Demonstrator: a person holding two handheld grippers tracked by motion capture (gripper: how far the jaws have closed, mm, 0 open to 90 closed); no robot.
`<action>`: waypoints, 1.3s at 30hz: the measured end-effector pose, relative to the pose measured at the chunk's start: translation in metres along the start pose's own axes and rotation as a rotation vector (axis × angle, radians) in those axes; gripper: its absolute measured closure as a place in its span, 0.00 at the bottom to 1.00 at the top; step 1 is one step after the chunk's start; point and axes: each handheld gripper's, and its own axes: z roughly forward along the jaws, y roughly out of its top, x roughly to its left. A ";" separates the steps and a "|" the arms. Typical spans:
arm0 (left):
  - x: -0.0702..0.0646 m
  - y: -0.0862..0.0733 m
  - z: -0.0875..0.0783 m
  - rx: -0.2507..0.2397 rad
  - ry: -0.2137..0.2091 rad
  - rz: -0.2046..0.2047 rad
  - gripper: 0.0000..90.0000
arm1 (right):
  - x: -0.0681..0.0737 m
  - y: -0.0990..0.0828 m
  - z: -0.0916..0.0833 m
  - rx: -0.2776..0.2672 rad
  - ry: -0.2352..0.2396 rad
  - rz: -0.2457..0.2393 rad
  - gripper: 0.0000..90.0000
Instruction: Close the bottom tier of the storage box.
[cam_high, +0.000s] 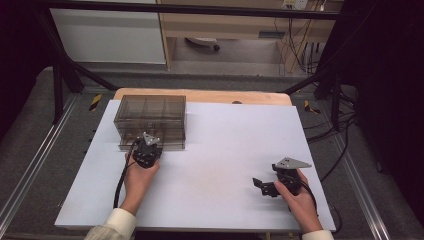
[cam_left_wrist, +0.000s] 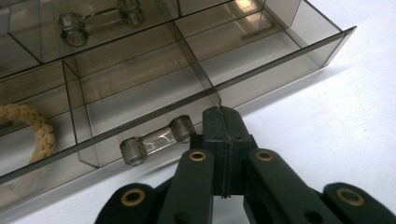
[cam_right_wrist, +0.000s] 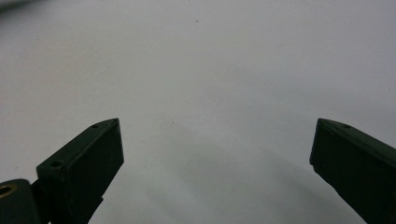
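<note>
A smoky clear drawer box (cam_high: 150, 117) stands at the back left of the white table (cam_high: 220, 150). Its lower drawer (cam_left_wrist: 280, 70) is pulled out, with dividers inside and a clear bar handle (cam_left_wrist: 156, 140) on its front wall. My left gripper (cam_high: 148, 145) (cam_left_wrist: 219, 112) is shut, its tips right at the drawer's front wall, just right of the handle and with nothing held. A beige rope ring (cam_left_wrist: 32, 126) lies in a left compartment. My right gripper (cam_high: 261, 186) (cam_right_wrist: 217, 122) hovers open over bare table at the front right.
A second clear handle (cam_left_wrist: 100, 18) sits on the drawer above. A wooden board edge (cam_high: 200, 95) borders the table's far side. Black frame legs and cables (cam_high: 325, 120) stand on the floor to the right.
</note>
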 end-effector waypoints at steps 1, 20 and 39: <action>0.000 0.000 0.000 -0.003 0.000 -0.002 1.00 | 0.001 0.000 0.000 -0.001 0.001 0.001 0.04; 0.005 0.006 0.006 -0.013 0.007 -0.018 1.00 | 0.003 0.000 0.002 0.008 0.006 0.000 0.03; 0.009 0.014 0.008 -0.023 0.023 -0.018 1.00 | 0.001 -0.001 0.002 0.011 0.004 -0.004 0.03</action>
